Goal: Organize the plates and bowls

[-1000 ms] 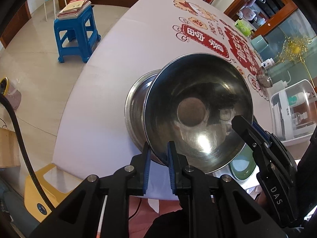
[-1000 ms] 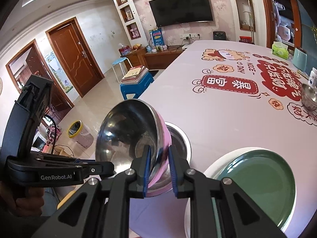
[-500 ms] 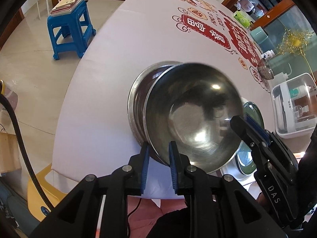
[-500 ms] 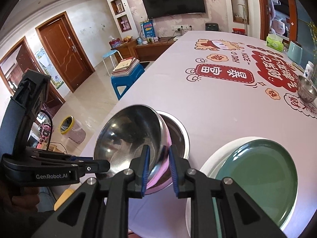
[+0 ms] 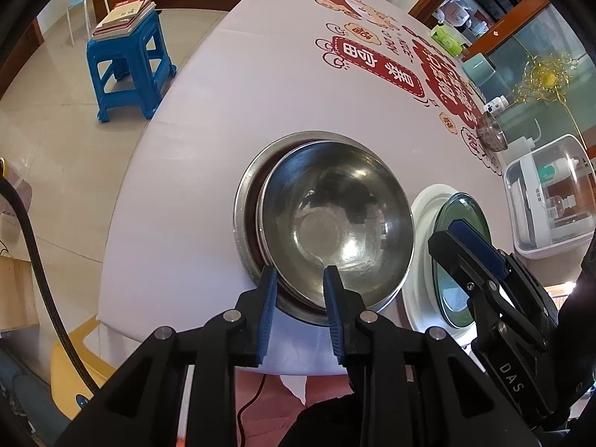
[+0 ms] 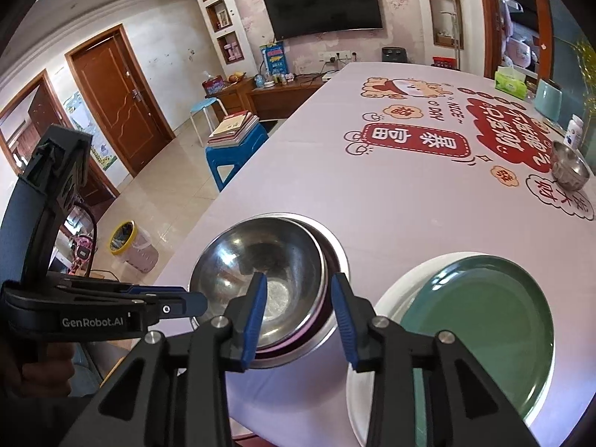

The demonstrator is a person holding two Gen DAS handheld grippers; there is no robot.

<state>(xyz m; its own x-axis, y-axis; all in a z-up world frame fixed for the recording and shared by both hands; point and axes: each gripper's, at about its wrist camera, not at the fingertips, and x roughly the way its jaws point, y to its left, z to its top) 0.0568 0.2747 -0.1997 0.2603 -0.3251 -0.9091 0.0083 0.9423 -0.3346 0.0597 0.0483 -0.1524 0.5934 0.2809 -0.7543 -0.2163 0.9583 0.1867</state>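
So both grippers are seen spread around the steel bowl (image 5: 337, 223) and nothing is actually clamped now. The left gripper (image 5: 300, 279) at the bottom middle of its frame has had its jaws just opening; the near rim of the bowl is framed between the blue pads (image 5: 268, 309), with a gap visible on each side, so no grip is made. Same story for the right gripper (image 6: 298, 287): its jaws have just been opening too, a bit wider than the left's, and the bowl's right rim is seen between the pads without being pressed.

The bowl is nested inside a bigger steel bowl (image 5: 244, 216) near the table (image 5: 208, 149) edge, low centre in both views. It's seated a bit off-centre, pushed toward the right side of the left wrist frame, with a pinkish outer band showing at its lower edge in the right wrist view.

Just to the right of the stack a green plate (image 6: 480, 320) is laid on a white plate (image 6: 395, 298). A small steel bowl (image 6: 568, 169) is left far off at the right edge of the right wrist frame
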